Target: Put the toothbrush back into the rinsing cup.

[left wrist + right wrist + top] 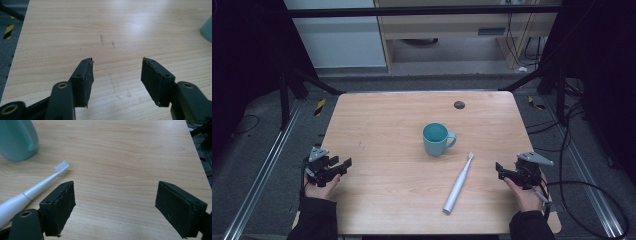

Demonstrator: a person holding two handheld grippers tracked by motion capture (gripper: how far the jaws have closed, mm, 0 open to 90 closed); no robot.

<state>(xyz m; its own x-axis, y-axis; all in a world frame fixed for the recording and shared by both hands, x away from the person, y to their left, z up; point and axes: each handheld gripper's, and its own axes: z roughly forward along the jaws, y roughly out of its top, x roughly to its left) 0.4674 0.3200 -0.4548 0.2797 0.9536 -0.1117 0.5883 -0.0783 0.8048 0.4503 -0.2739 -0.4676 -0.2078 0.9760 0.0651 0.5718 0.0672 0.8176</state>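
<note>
A teal mug [436,139] stands upright near the middle of the wooden table [387,120], handle to the right. A white electric toothbrush [458,183] lies flat in front of it, bristles toward the mug. My left gripper [343,165] rests open at the table's left edge with nothing between its jaws; its own view gives it bare wood [117,67] ahead and the mug's edge [207,29] at far right. My right gripper [502,171] is open at the right edge, beside the toothbrush [30,192] and the mug [17,138] to its left.
A small dark round grommet [459,105] sits in the table's far right part. Faint scuff marks [101,37] mark the wood ahead of the left gripper. Cables [582,190] trail on the floor to the right, and metal rails [257,175] run alongside the table.
</note>
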